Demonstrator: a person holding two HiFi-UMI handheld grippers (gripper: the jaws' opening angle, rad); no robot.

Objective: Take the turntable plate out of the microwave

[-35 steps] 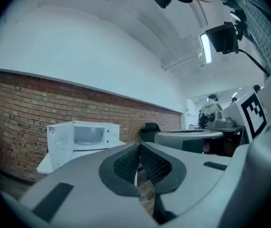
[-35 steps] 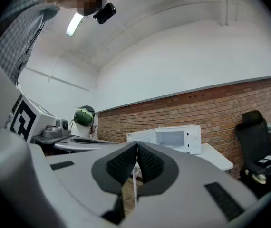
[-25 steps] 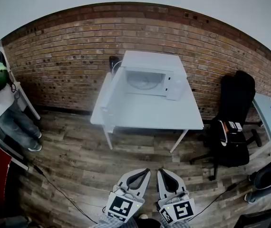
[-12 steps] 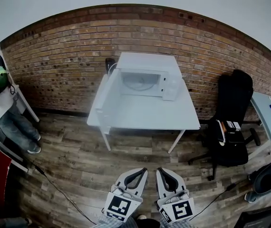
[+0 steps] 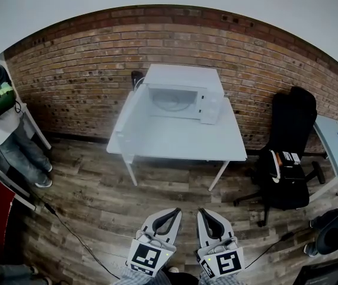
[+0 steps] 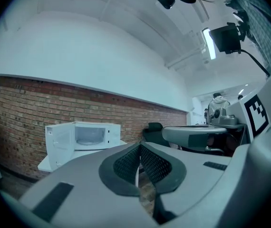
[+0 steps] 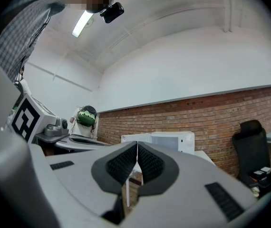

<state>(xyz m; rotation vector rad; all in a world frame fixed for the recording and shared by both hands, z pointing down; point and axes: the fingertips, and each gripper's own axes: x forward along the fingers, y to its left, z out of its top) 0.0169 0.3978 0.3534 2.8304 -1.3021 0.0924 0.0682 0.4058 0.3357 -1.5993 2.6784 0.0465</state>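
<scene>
White microwave (image 5: 184, 79) w/ door (image 6: 59, 145) swung open left; clear round turntable plate (image 5: 170, 104) flat inside cavity

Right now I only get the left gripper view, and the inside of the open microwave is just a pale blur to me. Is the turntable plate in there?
Observer: Yes. In the head view the round turntable plate lies flat on the floor of the microwave cavity.
Operator: Good. I can't see my other tool's jaws from here. How does it stand?
Observer: In the right gripper view the right gripper has its jaws together, with nothing between them.
</scene>
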